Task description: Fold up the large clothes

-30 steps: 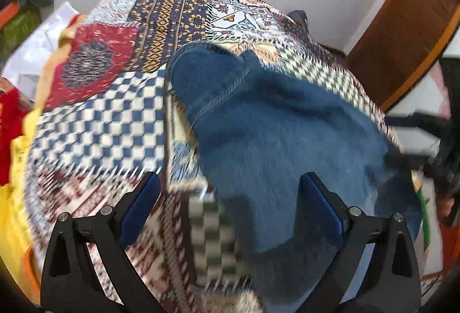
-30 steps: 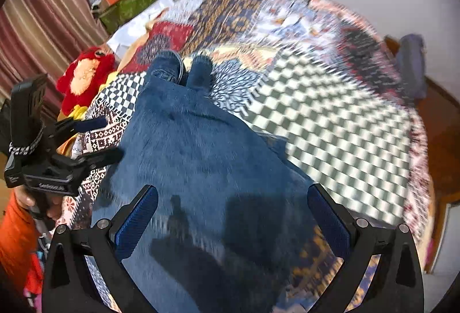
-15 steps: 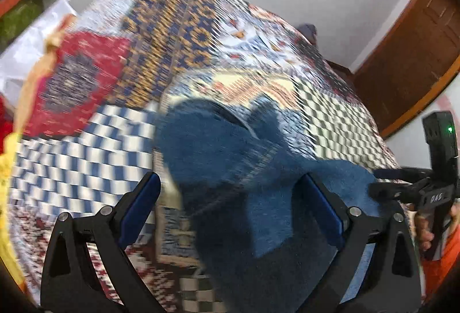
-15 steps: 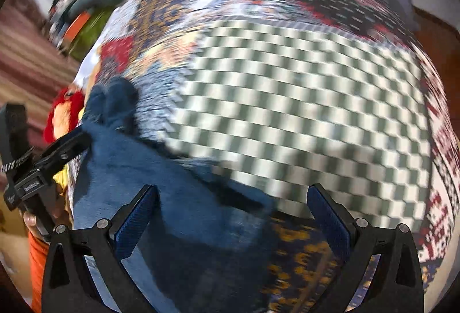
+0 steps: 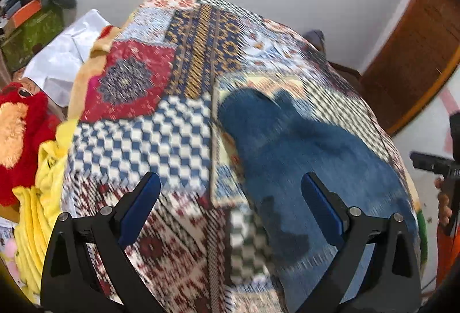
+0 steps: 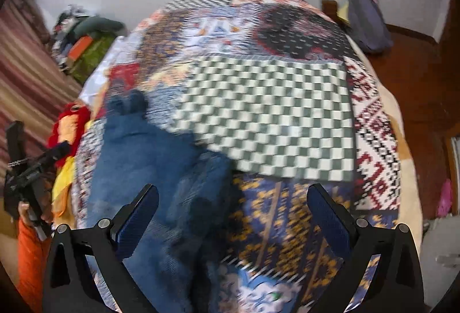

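A pair of blue jeans (image 5: pixel 302 157) lies stretched on the patchwork bedspread (image 5: pixel 138 146), legs pointing to the far end. In the right wrist view the jeans (image 6: pixel 143 163) fill the lower left, blurred by motion. My left gripper (image 5: pixel 230 198) hangs open above the bed, its right finger over the denim, holding nothing. My right gripper (image 6: pixel 233 209) is open too, over the jeans' right edge and the bedspread (image 6: pixel 273 111), nothing between its fingers. Each view shows the other gripper at its edge: the right gripper (image 5: pixel 437 166) and the left gripper (image 6: pixel 26 169), held by hands.
A red plush toy (image 5: pixel 20 134) and yellow cloth (image 5: pixel 37 209) lie at the bed's left side. Piled bags (image 5: pixel 31 22) stand in the left corner. A wooden door (image 5: pixel 417 60) is at the right. A grey bag (image 6: pixel 368 22) sits beyond the bed's far right corner.
Both grippers have lifted and pulled back from the jeans, so more of the bedspread shows. The jeans now lie flat on the bed, no longer bunched up close to the cameras.
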{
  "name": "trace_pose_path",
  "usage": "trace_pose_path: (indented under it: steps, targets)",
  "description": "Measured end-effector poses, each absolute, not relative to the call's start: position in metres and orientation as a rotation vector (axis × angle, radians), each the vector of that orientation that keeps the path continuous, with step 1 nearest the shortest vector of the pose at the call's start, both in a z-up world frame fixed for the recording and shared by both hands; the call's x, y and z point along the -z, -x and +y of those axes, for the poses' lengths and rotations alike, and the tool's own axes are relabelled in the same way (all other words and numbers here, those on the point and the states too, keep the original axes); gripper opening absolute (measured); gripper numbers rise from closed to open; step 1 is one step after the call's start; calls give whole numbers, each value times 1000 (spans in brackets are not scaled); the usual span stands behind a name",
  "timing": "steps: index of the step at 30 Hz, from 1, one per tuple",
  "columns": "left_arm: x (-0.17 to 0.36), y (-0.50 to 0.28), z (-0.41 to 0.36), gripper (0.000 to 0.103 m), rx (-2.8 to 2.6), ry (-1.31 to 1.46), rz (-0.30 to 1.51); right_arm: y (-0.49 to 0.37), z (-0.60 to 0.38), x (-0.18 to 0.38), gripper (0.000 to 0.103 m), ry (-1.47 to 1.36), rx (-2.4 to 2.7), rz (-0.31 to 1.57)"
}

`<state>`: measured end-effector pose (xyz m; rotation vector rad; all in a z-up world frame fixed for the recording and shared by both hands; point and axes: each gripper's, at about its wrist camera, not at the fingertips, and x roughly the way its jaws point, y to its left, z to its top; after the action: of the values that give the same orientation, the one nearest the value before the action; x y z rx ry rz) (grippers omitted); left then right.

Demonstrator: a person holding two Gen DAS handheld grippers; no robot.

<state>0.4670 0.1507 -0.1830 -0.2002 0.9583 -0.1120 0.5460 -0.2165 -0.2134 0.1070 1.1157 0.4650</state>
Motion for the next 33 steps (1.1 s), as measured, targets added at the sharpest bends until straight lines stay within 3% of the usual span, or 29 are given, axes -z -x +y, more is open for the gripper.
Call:
trace_pose_path:
  steps: [5, 10, 19, 26, 29, 33]
  targets:
    - [195, -441, 127, 100, 225, 279, 1020, -521, -196, 218, 103, -76, -556, 1129]
    - [226, -431, 110, 100, 352, 401, 1103, -515, -184, 265, 103, -79, -594, 1268]
    - [284, -450, 104, 100, 447, 676, 1199, -532, -166, 309, 103, -216, -654, 1360]
    - [295, -466, 89, 102, 472, 707, 1197, -542, -147, 322, 103, -222, -680, 1385]
    - [294, -460, 86, 99, 485, 715, 1173, -537, -147, 318, 95, -236, -689, 1367]
    - [284, -453, 81, 81, 474, 649, 1161, -529, -147, 304, 72, -208, -678, 1357]
